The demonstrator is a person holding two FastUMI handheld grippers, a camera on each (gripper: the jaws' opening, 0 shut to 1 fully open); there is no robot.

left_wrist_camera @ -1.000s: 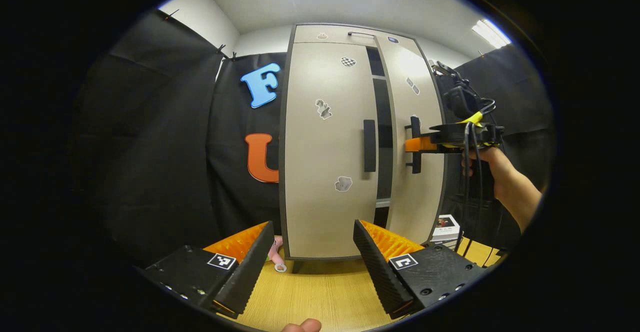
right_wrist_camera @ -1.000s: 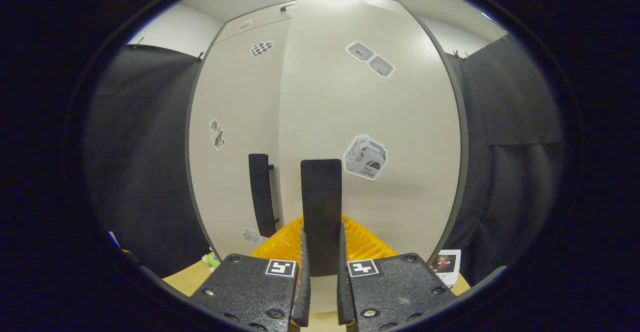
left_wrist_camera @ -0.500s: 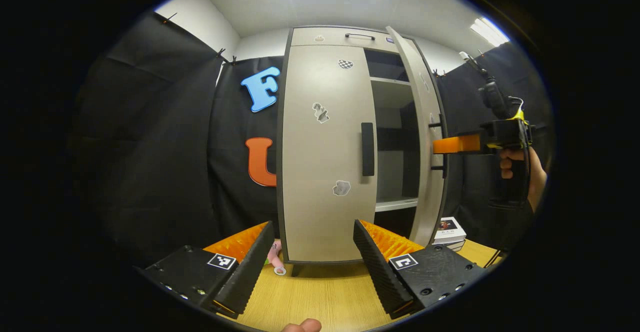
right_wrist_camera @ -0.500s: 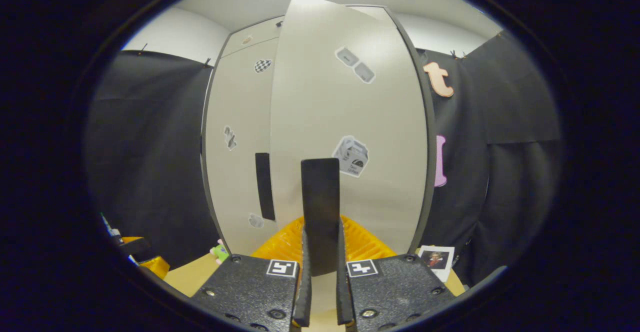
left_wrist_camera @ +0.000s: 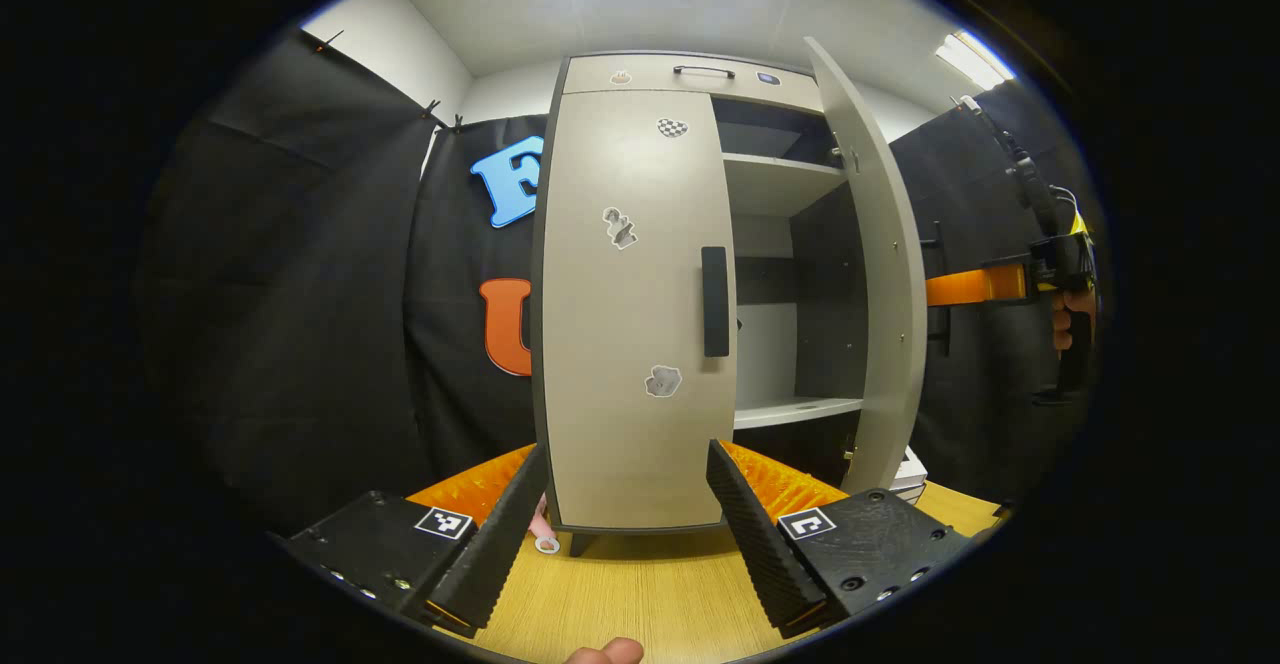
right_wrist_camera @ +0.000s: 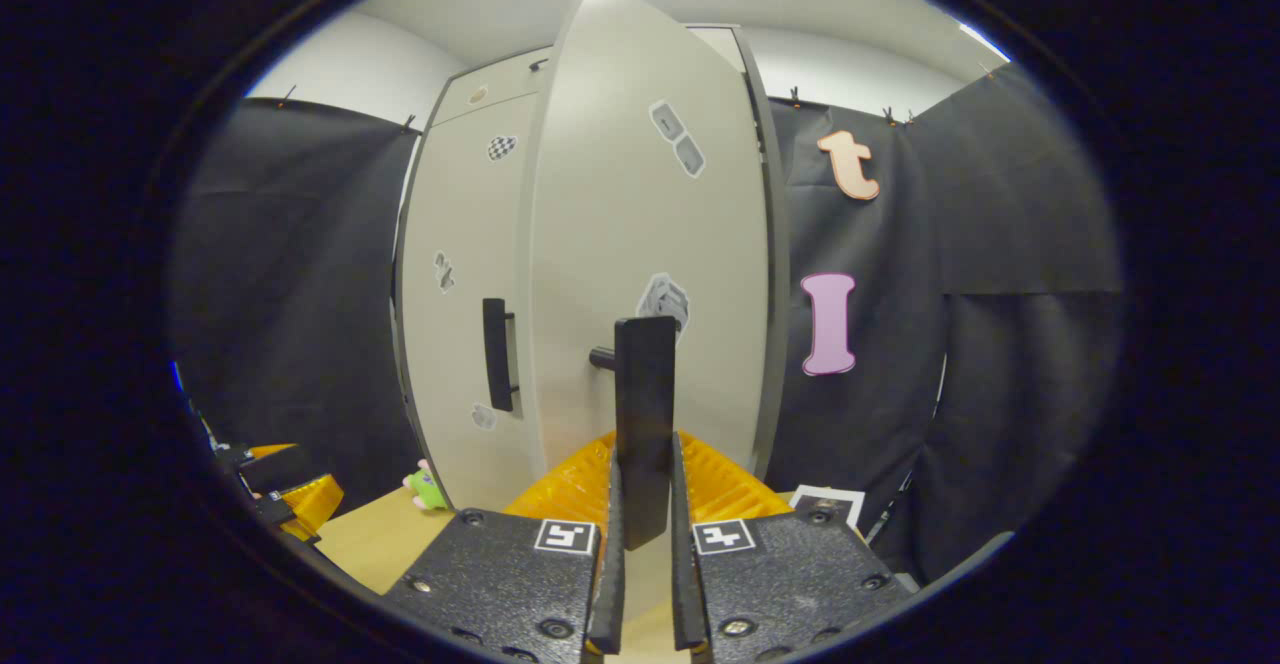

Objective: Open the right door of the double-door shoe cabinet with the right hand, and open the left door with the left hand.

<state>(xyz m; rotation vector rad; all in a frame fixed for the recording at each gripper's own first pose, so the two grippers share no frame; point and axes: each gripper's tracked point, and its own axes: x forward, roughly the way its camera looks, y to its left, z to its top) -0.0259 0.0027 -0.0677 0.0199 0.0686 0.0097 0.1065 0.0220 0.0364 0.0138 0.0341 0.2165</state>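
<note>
The beige shoe cabinet [left_wrist_camera: 640, 74] stands on the wooden table. Its left door [left_wrist_camera: 630, 304] is closed, with a black bar handle [left_wrist_camera: 714, 301]. The right door [left_wrist_camera: 885, 274] is swung out about edge-on, baring shelves [left_wrist_camera: 780, 169] inside. In the right gripper view my right gripper [right_wrist_camera: 640, 554] is shut on the right door's black handle [right_wrist_camera: 643, 414], against the door face [right_wrist_camera: 640, 224]. From the left gripper view that gripper [left_wrist_camera: 975, 286] reaches the handle from the right, held by a hand [left_wrist_camera: 1065, 309]. My left gripper [left_wrist_camera: 620, 519] hangs open in front of the closed left door, apart from it.
The cabinet rests on short feet on the wood table [left_wrist_camera: 640, 594]. A small pink toy [left_wrist_camera: 545, 536] lies by its left foot, seen green [right_wrist_camera: 428, 492] from the other side. Books [left_wrist_camera: 908, 474] lie at the right behind the open door. Black cloth walls both sides.
The right door has swung from barely ajar to wide open, pulled by my right gripper moving right and outward. My left gripper has edged a little closer to the left door, still open.
</note>
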